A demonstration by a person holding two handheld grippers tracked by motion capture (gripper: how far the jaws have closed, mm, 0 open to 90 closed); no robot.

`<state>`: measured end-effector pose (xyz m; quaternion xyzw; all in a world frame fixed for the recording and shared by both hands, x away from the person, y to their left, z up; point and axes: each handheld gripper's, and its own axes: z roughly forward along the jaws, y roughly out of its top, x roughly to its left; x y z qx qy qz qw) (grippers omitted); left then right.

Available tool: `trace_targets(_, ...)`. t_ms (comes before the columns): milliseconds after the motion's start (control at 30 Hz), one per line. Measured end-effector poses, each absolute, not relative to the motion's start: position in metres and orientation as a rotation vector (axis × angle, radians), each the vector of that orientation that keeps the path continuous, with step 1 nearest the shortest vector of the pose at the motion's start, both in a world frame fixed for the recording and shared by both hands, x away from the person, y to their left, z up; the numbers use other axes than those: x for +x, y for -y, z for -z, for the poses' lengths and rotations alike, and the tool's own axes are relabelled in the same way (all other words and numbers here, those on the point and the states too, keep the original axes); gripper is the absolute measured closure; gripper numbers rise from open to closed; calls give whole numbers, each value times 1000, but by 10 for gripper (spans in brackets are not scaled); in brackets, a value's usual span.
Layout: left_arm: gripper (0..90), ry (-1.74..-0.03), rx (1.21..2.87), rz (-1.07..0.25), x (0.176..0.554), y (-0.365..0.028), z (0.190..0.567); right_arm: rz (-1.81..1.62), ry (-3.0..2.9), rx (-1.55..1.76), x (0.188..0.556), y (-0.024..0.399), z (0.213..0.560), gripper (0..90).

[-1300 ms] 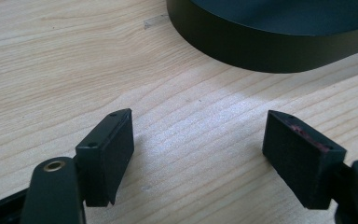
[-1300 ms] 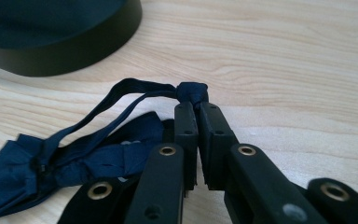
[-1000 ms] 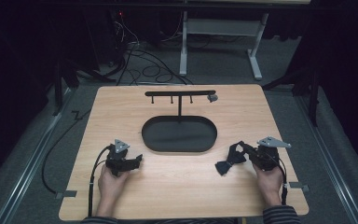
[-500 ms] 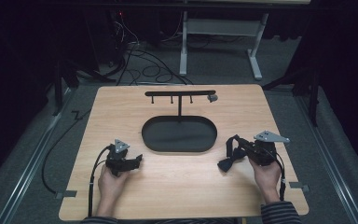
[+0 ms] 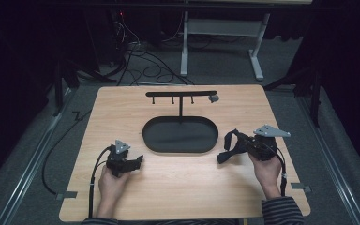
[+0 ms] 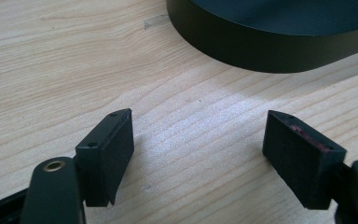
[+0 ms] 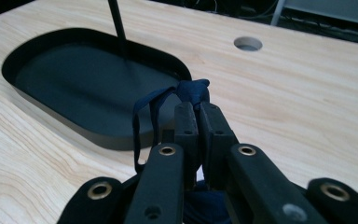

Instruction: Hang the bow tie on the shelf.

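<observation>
The right tool (image 5: 227,151) was clenched on a dark blue strap (image 7: 156,108), its two black jaws pressed together with a knot of the fabric poking out past their tips and a loop hanging down on the left side. In the high view it sat at the lower right of the frame, held clear of the bench (image 5: 122,108) and aimed toward the middle, where a black oval tray (image 5: 149,136) lay. A thin post rose from the tray to a black hanger bar (image 5: 164,93) with small pegs beneath it, in the upper middle of the frame; pinching the strap near its knot left the loop free, which would suit slipping it over a peg, though that is a judgement.

The left tool (image 6: 198,140) was released, its pads well apart with only bare wood between them, low over the bench at the lower left of the high view, just beside the tray's rim. It seemed parked out of the way, ready to help.
</observation>
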<state>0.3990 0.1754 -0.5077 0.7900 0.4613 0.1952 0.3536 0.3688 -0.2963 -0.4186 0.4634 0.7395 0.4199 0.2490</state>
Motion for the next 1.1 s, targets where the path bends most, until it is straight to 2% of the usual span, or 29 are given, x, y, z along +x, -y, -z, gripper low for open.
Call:
trace_targets(300, 251, -1193, 2043, -504, 399, -175, 508, -1148, -2021, 1213, 379, 288, 400, 881)
trace_targets(1100, 251, -1193, 2043, -504, 399, -175, 508, -1156, -2012, 1193, 398, 279, 380, 881)
